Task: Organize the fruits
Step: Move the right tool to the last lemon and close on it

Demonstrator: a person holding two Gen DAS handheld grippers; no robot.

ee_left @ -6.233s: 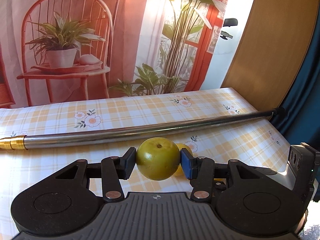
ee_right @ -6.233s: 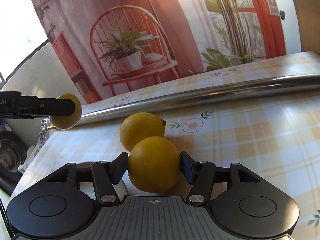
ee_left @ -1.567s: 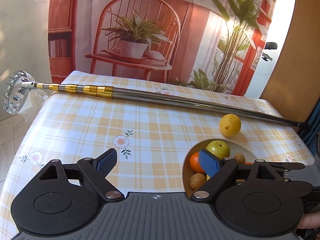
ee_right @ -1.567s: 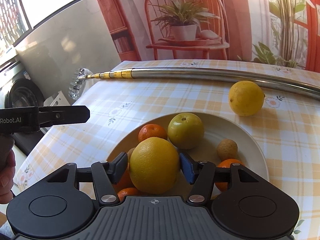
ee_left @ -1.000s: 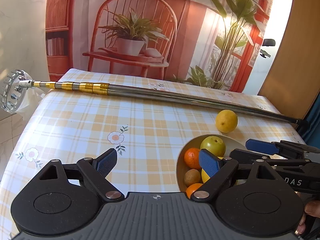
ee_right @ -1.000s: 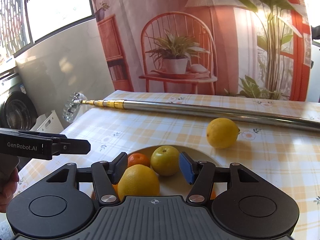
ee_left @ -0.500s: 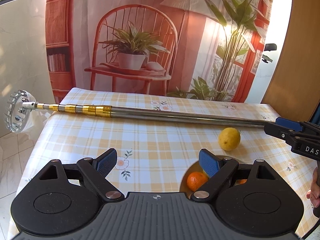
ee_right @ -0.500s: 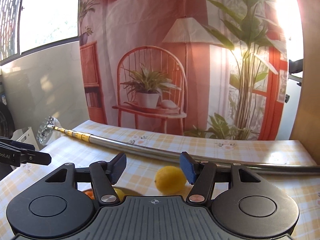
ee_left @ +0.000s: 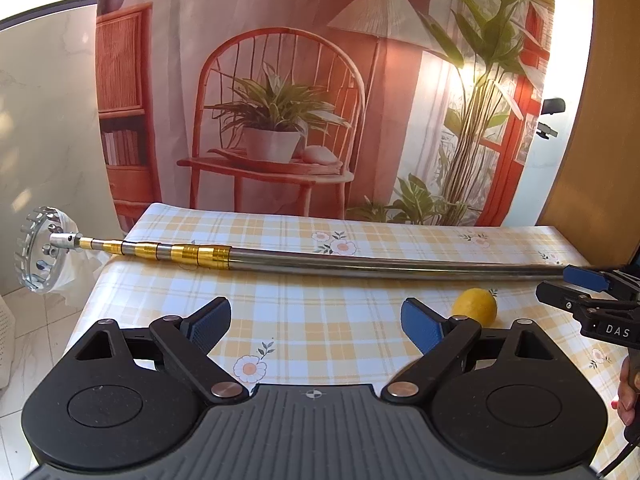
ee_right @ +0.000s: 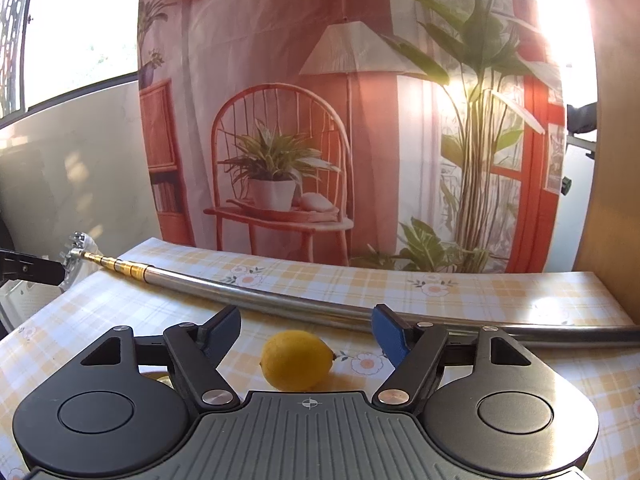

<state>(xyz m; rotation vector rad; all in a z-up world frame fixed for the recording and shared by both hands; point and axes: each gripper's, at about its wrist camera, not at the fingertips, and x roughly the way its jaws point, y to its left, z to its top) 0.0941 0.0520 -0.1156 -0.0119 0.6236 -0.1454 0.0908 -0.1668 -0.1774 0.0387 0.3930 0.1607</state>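
The right gripper (ee_right: 306, 326) hangs over the worktop (ee_right: 500, 300) with its jaws spread wide and nothing between them. 1 lemon (ee_right: 297, 359) lies on the checked cloth just ahead, in line with the gap, touching neither finger. Beyond it a metal pole (ee_right: 280, 300) runs across the worktop, its gold-banded end (ee_right: 120, 266) sticking out past the left edge. The tip of the left gripper (ee_right: 30, 270) shows at the far left. A printed backdrop (ee_right: 320, 120) hangs behind.
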